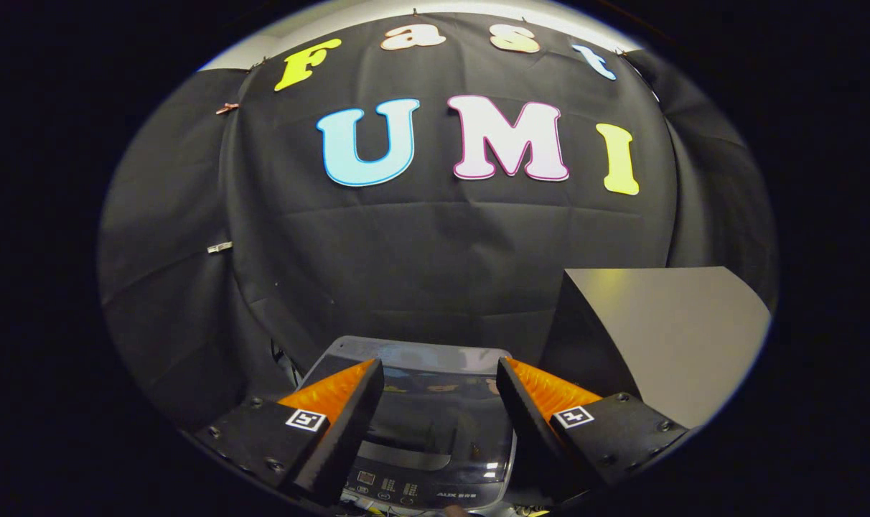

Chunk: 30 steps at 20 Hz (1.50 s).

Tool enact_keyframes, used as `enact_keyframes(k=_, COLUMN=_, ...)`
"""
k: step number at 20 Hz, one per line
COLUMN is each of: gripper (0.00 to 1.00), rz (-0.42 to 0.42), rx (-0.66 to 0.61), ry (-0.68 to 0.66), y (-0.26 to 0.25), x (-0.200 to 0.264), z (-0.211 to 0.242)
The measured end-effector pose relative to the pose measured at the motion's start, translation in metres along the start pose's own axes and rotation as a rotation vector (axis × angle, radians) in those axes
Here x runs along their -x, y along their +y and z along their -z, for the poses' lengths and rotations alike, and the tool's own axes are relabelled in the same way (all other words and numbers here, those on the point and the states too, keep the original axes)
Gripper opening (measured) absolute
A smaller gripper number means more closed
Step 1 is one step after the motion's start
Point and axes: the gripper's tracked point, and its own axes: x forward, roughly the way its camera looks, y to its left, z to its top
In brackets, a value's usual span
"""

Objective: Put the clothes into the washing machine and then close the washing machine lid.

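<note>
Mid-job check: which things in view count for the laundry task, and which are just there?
For the job:
- washing machine, below and between the fingers, its glossy lid down
- tongs, open, holding nothing

Just there:
- grey box-like surface beside the machine
- black cloth wall behind

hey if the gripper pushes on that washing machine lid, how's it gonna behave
The lid looks like rigid, glossy tinted panel, so it probably stays stiff, and the fingers may slide on it. It appears to lie flat on the washing machine, likely hinged at the back. The gripper hangs open above it.
</note>
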Motion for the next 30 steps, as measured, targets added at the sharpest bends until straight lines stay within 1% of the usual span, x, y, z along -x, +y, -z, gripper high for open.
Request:
enact_keyframes(k=6, gripper=0.99, rz=-0.044, rx=0.014, ry=-0.052, y=0.001, x=0.031, z=-0.013)
enact_keyframes(k=10, gripper=0.99, rz=-0.069, rx=0.033, ry=-0.098, y=-0.003, x=0.065, z=-0.02)
enact_keyframes(k=17, gripper=0.99, rz=-0.103, rx=0.048, ry=-0.223, y=-0.023, x=0.126, z=-0.049)
enact_keyframes(k=25, gripper=0.99, rz=-0.101, rx=0.041, ry=-0.349, y=-0.071, x=0.201, z=-0.072)
enact_keyframes(k=28, gripper=0.99, rz=-0.067, rx=0.032, ry=-0.379, y=-0.1, x=0.228, z=-0.077)
enact_keyframes(k=30, gripper=0.98, rz=-0.059, rx=0.022, ry=-0.405, y=-0.111, x=0.246, z=-0.079)
